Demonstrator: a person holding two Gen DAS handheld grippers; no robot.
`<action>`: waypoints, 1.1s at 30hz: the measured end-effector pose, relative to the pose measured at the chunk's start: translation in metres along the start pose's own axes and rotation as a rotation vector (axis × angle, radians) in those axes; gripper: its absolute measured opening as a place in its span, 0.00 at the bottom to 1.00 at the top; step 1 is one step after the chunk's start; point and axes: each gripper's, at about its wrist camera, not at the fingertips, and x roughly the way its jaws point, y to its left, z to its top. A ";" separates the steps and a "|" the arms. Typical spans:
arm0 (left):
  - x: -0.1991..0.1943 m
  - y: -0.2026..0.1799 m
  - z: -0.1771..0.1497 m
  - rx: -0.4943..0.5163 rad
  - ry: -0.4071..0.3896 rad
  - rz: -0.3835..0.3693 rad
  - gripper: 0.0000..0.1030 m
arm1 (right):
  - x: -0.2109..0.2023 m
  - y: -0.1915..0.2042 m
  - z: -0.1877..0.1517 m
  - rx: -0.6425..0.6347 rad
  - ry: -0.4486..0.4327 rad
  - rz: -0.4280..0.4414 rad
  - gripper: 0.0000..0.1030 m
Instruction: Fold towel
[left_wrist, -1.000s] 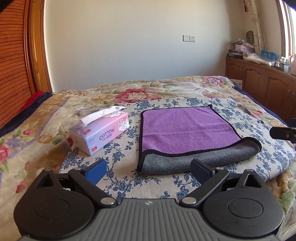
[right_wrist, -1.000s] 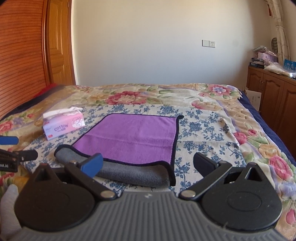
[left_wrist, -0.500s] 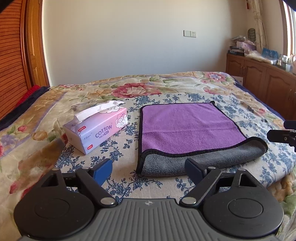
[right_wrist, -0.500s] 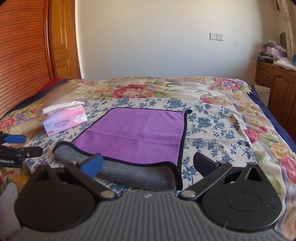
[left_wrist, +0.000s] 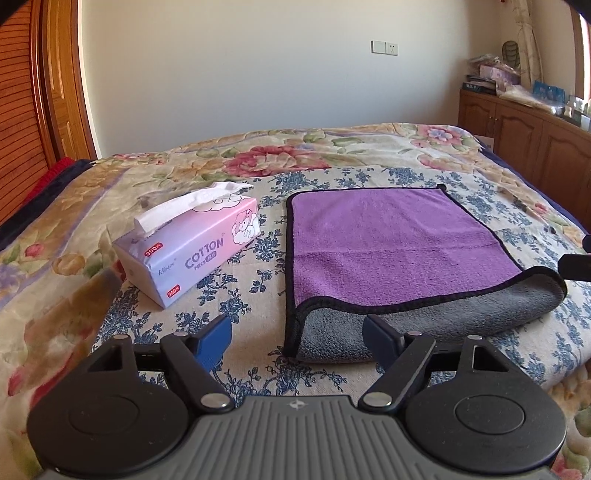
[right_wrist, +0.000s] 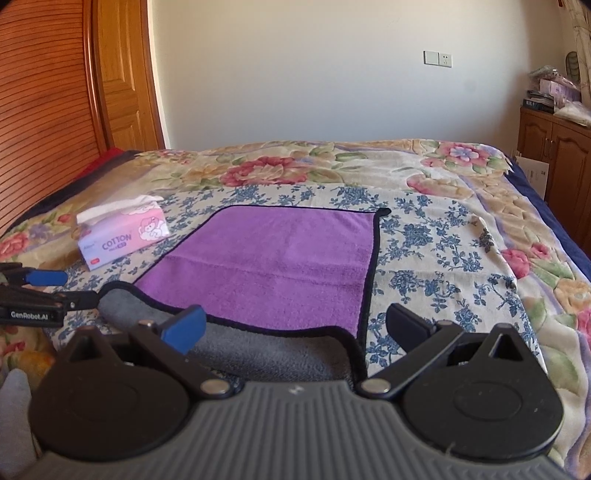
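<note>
Both grippers sit closer to the near edge of the towel than they did a second ago, and the towel fills more of each view; the towel and the tissue box lie where they lay.

One towel (left_wrist: 395, 240) lies on the bed (left_wrist: 332, 155), purple side up with a black hem. Its near edge is rolled over, so a band of grey underside shows along the front. It rests flat on the blue-flowered cloth (left_wrist: 255, 295) that covers the middle of the bed. One pink tissue pack (left_wrist: 192, 245) marked COTTON stands just beside the towel's left edge, apart from it, with a white tissue sticking out of the top.

Two grippers are in view. The left gripper (left_wrist: 297, 338) hovers low over the bed at the towel's near left corner, level and pointing along the bed toward the far wall. Its jaws stand wide apart and hold nothing; the right finger (left_wrist: 380, 336) overlaps the grey fold in the picture, but whether it touches I cannot tell. The right gripper (right_wrist: 295, 326) hovers at the near right corner, also level, jaws spread wide and empty, with the corner of the hem between them in the picture.

A wooden cabinet (left_wrist: 524, 129) stands along the right wall.
</note>
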 end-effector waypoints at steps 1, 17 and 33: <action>0.002 0.001 0.000 0.001 0.004 0.000 0.76 | 0.002 -0.001 0.000 0.002 0.004 0.000 1.00; 0.036 0.010 0.009 -0.001 0.035 -0.037 0.62 | 0.033 -0.013 -0.001 0.031 0.097 0.025 0.98; 0.043 0.010 0.011 -0.027 0.064 -0.158 0.33 | 0.051 -0.023 -0.008 0.082 0.214 0.051 0.77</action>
